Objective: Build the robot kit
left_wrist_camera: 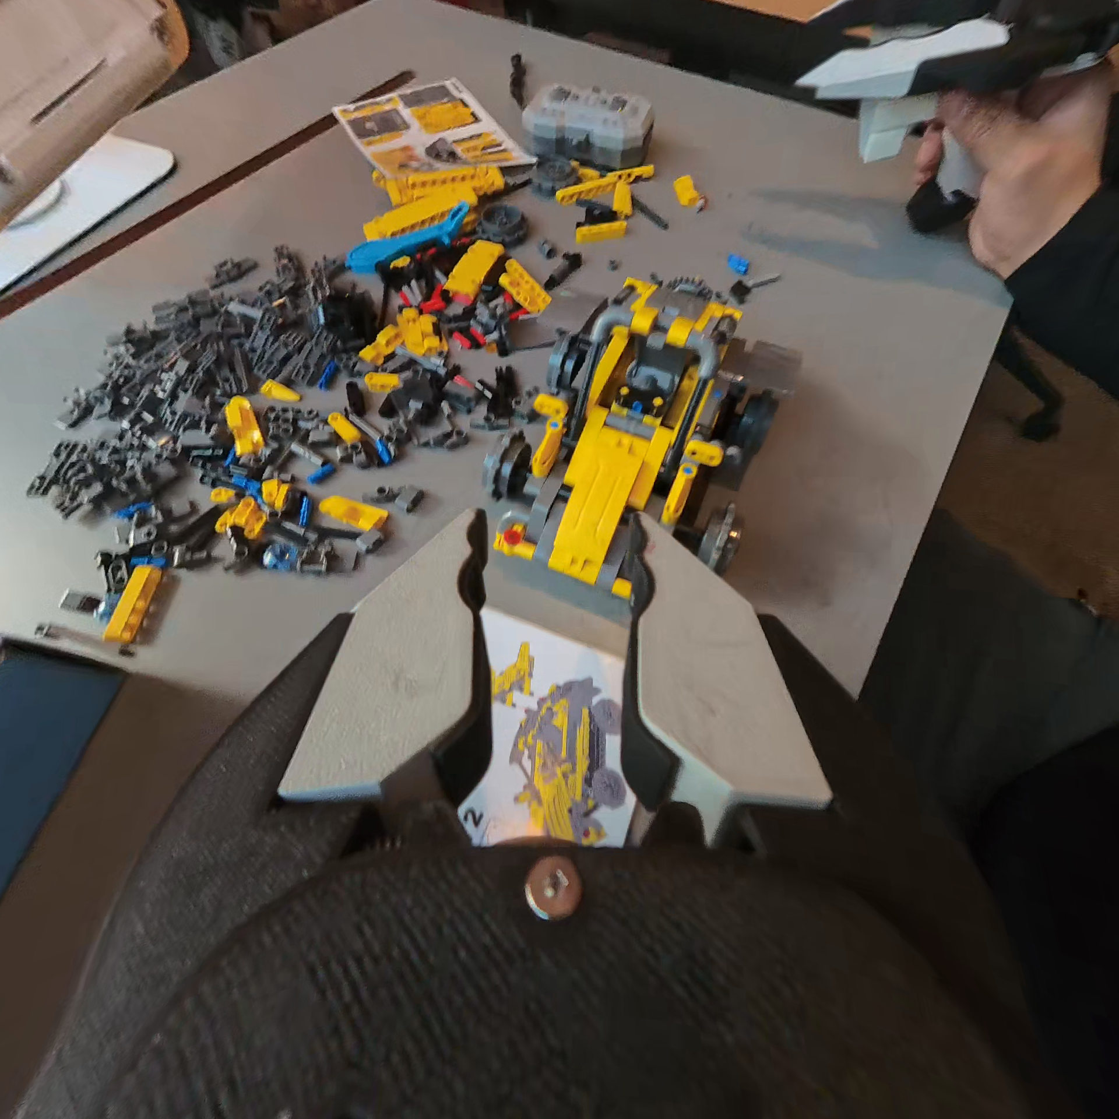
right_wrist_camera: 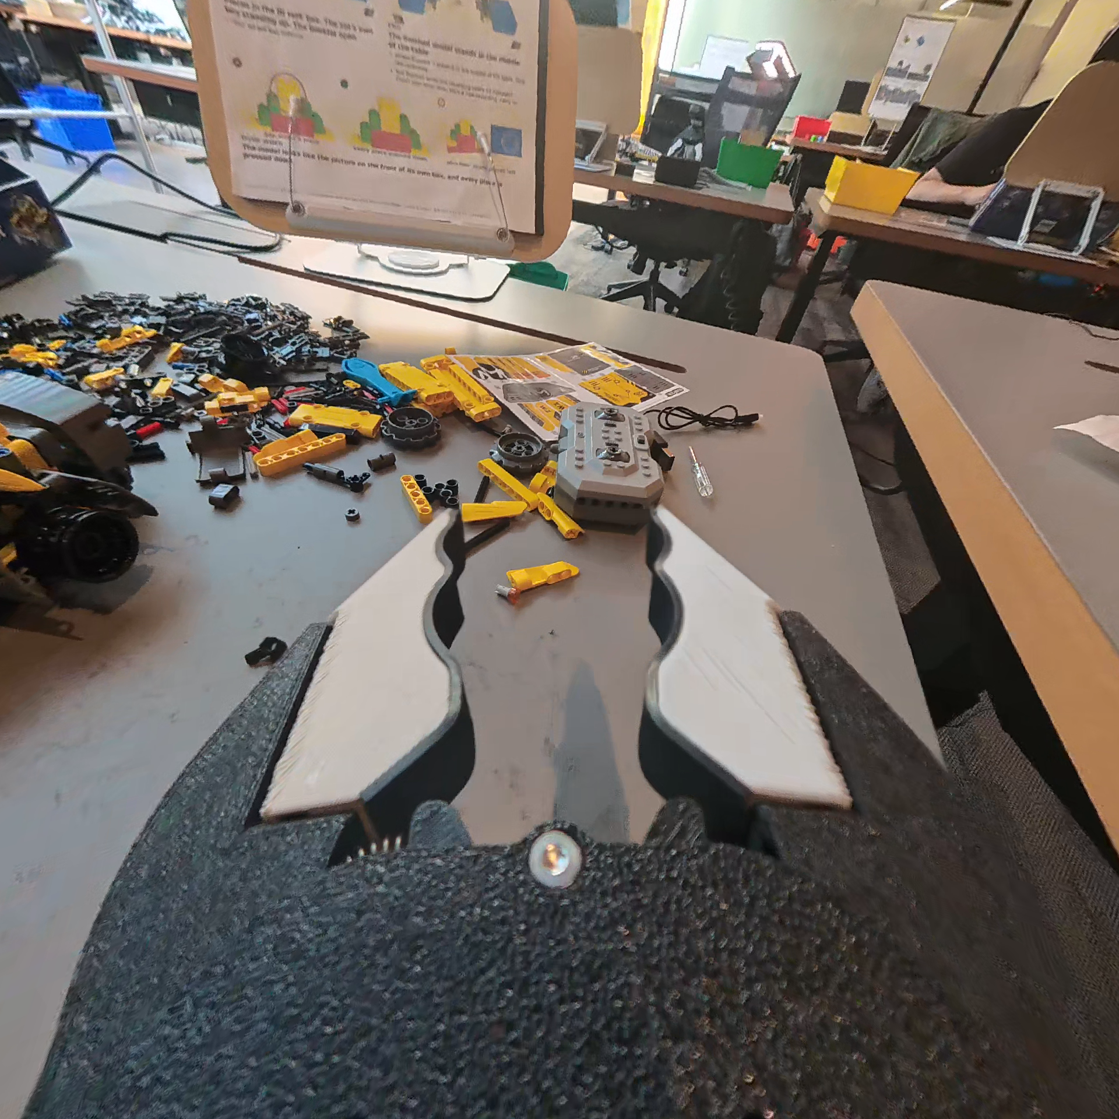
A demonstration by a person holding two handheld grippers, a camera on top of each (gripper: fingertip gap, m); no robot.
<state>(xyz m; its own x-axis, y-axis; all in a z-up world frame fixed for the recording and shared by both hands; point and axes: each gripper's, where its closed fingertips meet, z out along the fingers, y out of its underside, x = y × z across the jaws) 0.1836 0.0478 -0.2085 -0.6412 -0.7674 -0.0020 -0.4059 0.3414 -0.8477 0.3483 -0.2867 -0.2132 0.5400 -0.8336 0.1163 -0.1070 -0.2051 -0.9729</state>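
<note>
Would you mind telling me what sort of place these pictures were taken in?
Probably a shared office or lab used as a toy-building workstation. Rows of desks with office chairs fill the background, coloured bins sit on them, and an instruction sheet on a stand overlooks a grey table strewn with building-set pieces.

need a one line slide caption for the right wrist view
Open right tongs hover over a small yellow plastic beam on the grey table, a grey studded battery box beyond.

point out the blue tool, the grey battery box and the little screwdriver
blue tool (right_wrist_camera: 376, 378), right wrist view, on its wide handle end
grey battery box (right_wrist_camera: 605, 466), right wrist view, on its studded top face
screwdriver (right_wrist_camera: 699, 475), right wrist view, on its clear handle
</note>
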